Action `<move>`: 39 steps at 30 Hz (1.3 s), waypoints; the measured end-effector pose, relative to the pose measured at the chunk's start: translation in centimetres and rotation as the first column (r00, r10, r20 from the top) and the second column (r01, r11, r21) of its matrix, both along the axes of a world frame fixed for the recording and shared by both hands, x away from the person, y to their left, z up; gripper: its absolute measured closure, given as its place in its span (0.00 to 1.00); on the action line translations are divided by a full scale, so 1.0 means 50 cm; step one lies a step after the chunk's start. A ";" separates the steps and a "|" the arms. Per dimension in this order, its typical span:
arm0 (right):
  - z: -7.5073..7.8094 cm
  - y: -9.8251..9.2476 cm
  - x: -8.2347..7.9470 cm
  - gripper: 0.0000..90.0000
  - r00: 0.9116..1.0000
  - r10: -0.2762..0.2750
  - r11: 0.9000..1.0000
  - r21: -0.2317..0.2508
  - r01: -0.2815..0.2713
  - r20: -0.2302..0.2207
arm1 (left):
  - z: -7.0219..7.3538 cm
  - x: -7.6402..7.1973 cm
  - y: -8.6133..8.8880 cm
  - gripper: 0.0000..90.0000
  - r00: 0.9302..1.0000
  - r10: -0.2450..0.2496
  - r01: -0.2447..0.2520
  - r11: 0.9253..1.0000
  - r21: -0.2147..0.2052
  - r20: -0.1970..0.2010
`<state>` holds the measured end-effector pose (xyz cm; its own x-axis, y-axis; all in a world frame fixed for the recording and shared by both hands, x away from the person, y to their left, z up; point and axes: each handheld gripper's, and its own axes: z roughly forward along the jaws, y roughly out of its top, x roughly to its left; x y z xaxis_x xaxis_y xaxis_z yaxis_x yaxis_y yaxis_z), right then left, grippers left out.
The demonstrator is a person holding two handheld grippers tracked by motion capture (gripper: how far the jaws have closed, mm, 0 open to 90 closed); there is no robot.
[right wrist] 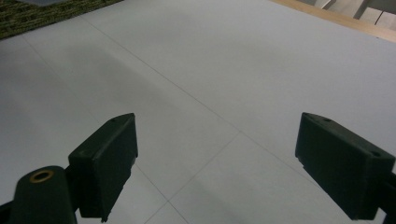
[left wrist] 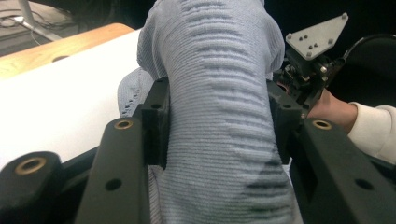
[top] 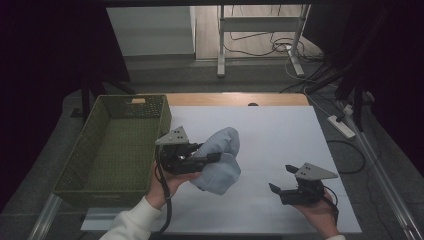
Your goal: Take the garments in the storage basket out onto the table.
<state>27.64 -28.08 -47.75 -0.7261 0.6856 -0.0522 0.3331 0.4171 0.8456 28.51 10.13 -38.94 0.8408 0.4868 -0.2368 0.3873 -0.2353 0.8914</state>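
Note:
A pale blue knitted cloth [top: 220, 160], folded into a thick roll, hangs above the white table top [top: 280, 135] near its middle. My left gripper [top: 212, 156] is shut on the cloth; in the left gripper view the roll [left wrist: 219, 116] bulges between both black pads [left wrist: 156, 123]. My right gripper [top: 281, 178] hovers low at the front right, jaws wide open with nothing between them. The right gripper view looks past its two pads [right wrist: 109, 163] onto bare white surface [right wrist: 210, 84]. The right gripper [left wrist: 303, 70] and its hand also appear beyond the cloth in the left gripper view.
A green woven basket [top: 90, 145] stands at the table's left edge, just left of my left hand; its corner [right wrist: 28, 14] shows in the right gripper view. A wooden strip [top: 235, 99] runs along the far edge. Cables and desk legs [top: 220, 45] lie on the floor behind.

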 end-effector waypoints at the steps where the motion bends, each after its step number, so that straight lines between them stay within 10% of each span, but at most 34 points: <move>1: 0.000 0.000 0.000 0.15 1.000 0.000 1.000 0.000 0.000 0.000 | -0.002 0.000 -0.004 0.60 1.000 -0.003 0.003 1.000 0.001 -0.002; 39: -0.006 0.002 0.001 0.15 1.000 0.006 1.000 -0.009 -0.006 -0.008 | -0.149 0.056 -0.053 0.57 0.986 -0.044 0.064 0.990 0.125 -0.160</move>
